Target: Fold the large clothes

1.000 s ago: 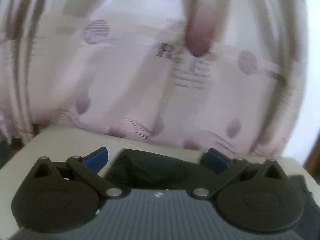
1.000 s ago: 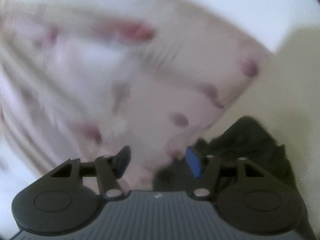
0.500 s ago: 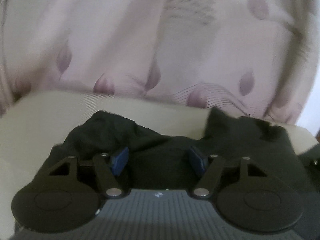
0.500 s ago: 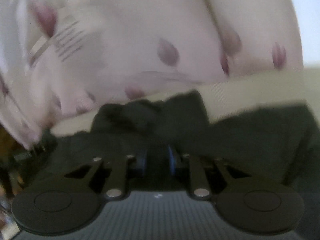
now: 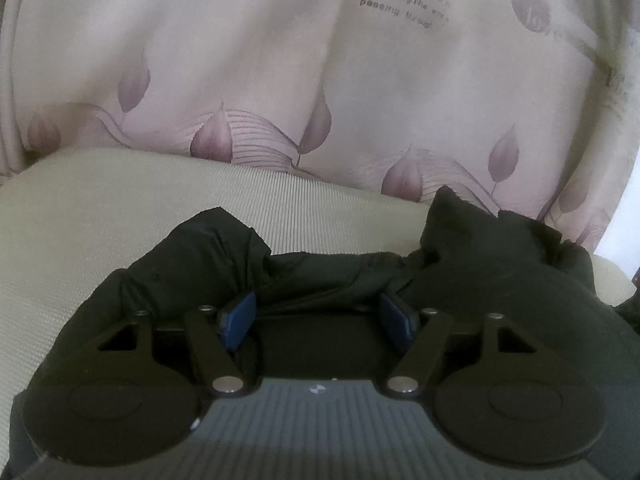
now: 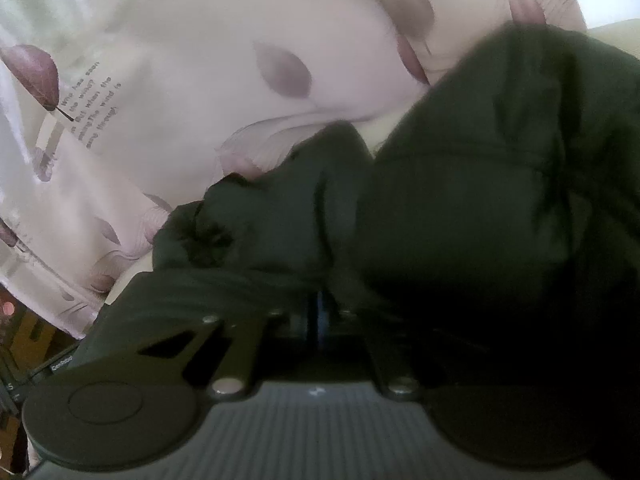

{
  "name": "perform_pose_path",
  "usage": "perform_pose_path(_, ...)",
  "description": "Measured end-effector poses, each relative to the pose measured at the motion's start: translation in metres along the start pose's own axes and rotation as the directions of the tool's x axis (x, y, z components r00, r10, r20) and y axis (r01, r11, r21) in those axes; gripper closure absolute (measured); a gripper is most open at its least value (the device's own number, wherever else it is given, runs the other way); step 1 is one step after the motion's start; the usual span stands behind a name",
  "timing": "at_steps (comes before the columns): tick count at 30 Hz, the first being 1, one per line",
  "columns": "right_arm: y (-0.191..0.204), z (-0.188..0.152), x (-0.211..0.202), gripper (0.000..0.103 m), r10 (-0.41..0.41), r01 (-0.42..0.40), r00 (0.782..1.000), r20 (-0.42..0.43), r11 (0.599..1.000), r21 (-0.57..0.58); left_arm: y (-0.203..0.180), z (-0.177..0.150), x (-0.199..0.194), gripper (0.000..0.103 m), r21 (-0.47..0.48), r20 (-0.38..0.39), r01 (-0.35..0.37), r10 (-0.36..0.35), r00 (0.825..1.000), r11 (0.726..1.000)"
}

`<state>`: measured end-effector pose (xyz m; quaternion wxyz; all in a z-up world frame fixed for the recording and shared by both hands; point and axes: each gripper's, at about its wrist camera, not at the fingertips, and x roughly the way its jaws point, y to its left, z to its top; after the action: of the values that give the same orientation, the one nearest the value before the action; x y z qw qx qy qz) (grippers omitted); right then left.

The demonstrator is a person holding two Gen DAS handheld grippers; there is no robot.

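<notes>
Left gripper (image 5: 318, 318) sits low over a dark garment (image 5: 500, 300), its two blue pads (image 5: 236, 320) set apart with a bunched ridge of the cloth lying between them. Neither pad presses on the cloth from what shows. The jaws came in from their widest a moment ago and stand partly apart.

The garment lies crumpled on a pale ribbed cushion (image 5: 120, 216). In the left wrist view it covers the near part of the cushion and spreads toward the right edge, where one fold stands up in a peak. The far and left parts of the cushion are bare.

Behind the cushion's far edge hangs a pale curtain (image 5: 240, 60) printed with mauve leaves, thin curved lines and some small dark lettering near the top.

Right gripper (image 6: 320, 316) has just drawn its jaws together; in its own view, which is tilted and blurred, only a thin blue sliver shows between the fingers. Dark cloth (image 6: 480, 220) is heaped right against the fingertips and fills the right half of that view, but whether any of it is pinched between the pads cannot be told. The same curtain (image 6: 180, 100) crosses the upper left there, with a strip of dark clutter at the lower left edge.
</notes>
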<state>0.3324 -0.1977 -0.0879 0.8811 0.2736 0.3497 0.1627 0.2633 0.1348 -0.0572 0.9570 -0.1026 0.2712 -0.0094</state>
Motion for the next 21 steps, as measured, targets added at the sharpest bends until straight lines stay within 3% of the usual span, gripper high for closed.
perform_pose_path(9, -0.005, 0.003, 0.006, 0.103, 0.001, -0.001, 1.0, -0.007, 1.0, 0.027, 0.002, 0.001, 0.005, 0.033, -0.02, -0.032, 0.004, -0.005, 0.999, 1.0)
perform_pose_path(14, -0.011, 0.01, 0.001, 0.103, 0.048, -0.045, 0.998, -0.027, 0.994, 0.099, -0.001, 0.001, 0.004, 0.033, -0.01, -0.031, -0.009, 0.009, 0.999, 1.0)
perform_pose_path(17, -0.013, 0.02, -0.021, 0.102, 0.096, -0.092, 0.995, -0.023, 0.984, 0.151, -0.002, 0.001, 0.004, 0.033, -0.007, -0.032, -0.012, 0.012, 0.999, 1.0)
perform_pose_path(21, -0.008, 0.035, -0.067, 0.101, 0.027, -0.029, 0.997, 0.066, 0.999, 0.031, -0.002, 0.002, 0.004, 0.033, -0.006, -0.031, -0.012, 0.012, 0.999, 1.0)
